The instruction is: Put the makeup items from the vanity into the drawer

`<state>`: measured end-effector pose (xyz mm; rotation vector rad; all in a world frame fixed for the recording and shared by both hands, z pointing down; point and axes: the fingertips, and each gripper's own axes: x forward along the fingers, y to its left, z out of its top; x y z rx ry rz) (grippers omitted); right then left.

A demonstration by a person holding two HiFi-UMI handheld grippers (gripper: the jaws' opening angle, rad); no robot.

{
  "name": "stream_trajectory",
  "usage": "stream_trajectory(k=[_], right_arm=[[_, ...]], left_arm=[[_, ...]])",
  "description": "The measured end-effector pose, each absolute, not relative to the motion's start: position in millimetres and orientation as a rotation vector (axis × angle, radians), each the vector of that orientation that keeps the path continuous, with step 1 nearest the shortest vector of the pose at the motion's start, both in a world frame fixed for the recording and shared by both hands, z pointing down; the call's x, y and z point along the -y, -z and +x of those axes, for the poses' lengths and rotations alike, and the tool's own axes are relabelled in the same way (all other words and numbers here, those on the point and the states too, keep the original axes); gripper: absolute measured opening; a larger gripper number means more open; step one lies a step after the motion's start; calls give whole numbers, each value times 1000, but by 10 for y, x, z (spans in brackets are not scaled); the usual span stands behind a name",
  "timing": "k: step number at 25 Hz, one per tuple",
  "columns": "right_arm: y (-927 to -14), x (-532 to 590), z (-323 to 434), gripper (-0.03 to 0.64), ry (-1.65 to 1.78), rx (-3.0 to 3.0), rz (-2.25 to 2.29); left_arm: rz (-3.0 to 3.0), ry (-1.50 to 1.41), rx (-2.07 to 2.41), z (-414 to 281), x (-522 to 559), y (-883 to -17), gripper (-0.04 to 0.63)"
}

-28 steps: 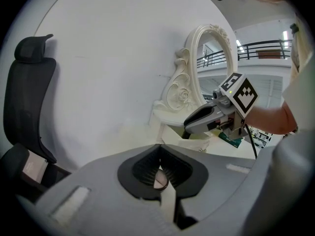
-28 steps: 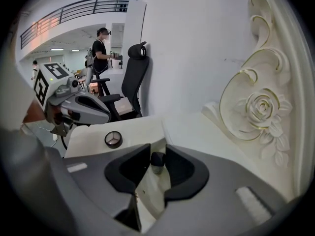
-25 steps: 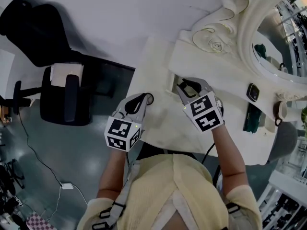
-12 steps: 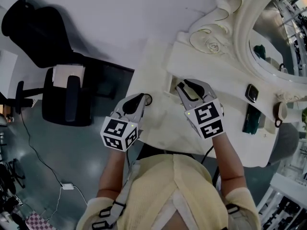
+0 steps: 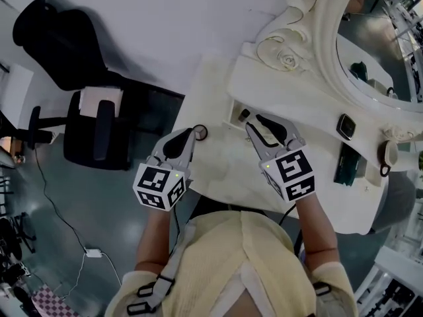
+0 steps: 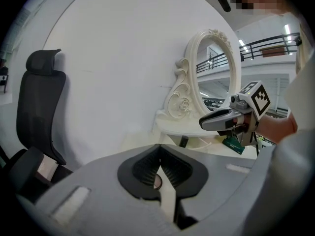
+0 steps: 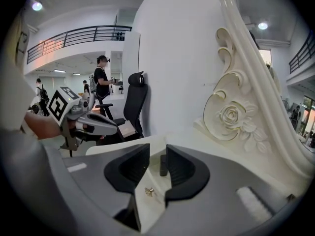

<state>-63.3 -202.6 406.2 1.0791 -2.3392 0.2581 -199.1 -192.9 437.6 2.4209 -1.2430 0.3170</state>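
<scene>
In the head view my left gripper (image 5: pixel 193 133) hangs over the left end of the white vanity top (image 5: pixel 225 170), jaws closed tip to tip. A small round ring-like item (image 5: pixel 200 133) shows just past its tips and again through the gap behind the pads (image 6: pixel 157 181); I cannot tell whether it touches them. My right gripper (image 5: pixel 261 121) is open and empty, pointing at a recess in the vanity's raised back part. A small dark upright item (image 5: pixel 243 115) stands there, seen beyond the parted jaws (image 7: pixel 163 165). A tiny gold piece (image 7: pixel 149 191) lies on the top below them.
An ornate oval mirror (image 5: pixel 344 65) rises at the back right. On the shelf by it are a dark compact (image 5: pixel 348 127), a green box (image 5: pixel 346 163) and a round cup-like item (image 5: pixel 386 152). A black office chair (image 5: pixel 86 117) stands on the floor to the left.
Both grippers have lifted and drawn back a little toward the person, the right one more. Neither gripper's jaws look different.
</scene>
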Motion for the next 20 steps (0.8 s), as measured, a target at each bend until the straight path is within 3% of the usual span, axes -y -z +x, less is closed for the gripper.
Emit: stream_trajectory(k=[6,8,20], right_arm=[[-4022,1844,-574,112,-270,2370,1059],[-4023,1776,-560,112,-276,2379,1049],[-3997,1447,-611,114,-315,2458,976]], left_arm=[[2448,-368,1322,-2019,1787,-4256,7],[2463,-385,1345,-2013,1741,-4195,55],[2470,-369,1430,-1979,1467,-3967,55]])
